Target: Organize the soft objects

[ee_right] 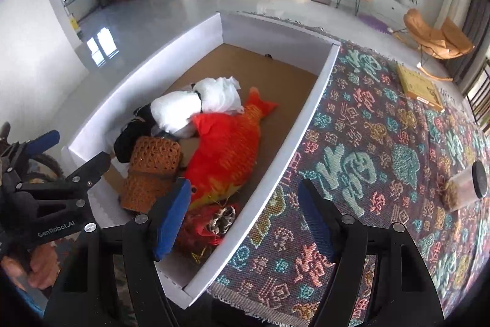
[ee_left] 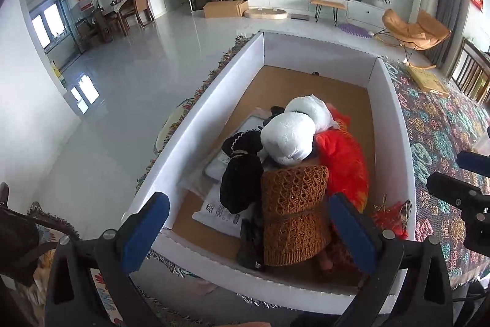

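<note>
A white cardboard box (ee_left: 196,118) with a brown floor holds soft things: a white plush (ee_left: 289,140), a red-orange fish plush (ee_left: 343,161), a brown knitted piece (ee_left: 294,210) and a black fabric item (ee_left: 240,183). My left gripper (ee_left: 248,232) is open and empty above the box's near end, over the knitted piece. In the right wrist view the same box (ee_right: 309,118), fish plush (ee_right: 226,152), white plush (ee_right: 196,106) and knitted piece (ee_right: 150,170) show. My right gripper (ee_right: 243,222) is open and empty over the box's right wall.
The box sits on a patterned woven cloth (ee_right: 382,158). A yellow flat box (ee_right: 419,88) and a clear jar with a dark lid (ee_right: 468,186) lie on the cloth to the right. A red tasselled ornament (ee_right: 214,222) lies in the box's near corner.
</note>
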Available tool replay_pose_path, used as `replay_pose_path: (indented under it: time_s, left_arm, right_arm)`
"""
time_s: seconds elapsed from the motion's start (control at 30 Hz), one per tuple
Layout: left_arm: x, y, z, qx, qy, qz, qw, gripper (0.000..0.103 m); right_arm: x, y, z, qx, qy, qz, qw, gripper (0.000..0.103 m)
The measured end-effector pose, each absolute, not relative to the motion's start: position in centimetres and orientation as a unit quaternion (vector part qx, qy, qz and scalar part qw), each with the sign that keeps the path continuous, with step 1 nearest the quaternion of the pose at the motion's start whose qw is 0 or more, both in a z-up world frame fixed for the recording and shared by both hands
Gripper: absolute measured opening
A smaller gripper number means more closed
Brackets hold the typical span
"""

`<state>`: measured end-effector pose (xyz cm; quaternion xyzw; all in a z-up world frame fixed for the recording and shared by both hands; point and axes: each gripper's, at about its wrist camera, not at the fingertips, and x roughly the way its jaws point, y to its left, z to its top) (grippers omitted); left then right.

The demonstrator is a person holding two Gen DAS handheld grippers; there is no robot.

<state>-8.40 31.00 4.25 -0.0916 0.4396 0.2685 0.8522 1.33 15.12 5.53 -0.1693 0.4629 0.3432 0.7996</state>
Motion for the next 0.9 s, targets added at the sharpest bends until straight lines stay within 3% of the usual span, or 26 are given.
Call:
replay_pose_path:
  time_s: [0.9]
  left_arm:
    - [-8.63,31.26,3.78,-0.105,0.433,0.257,0.857,0.103]
  right_arm:
    - [0.38,15.76,4.68,-0.182,0.463,0.351,0.794,0.075]
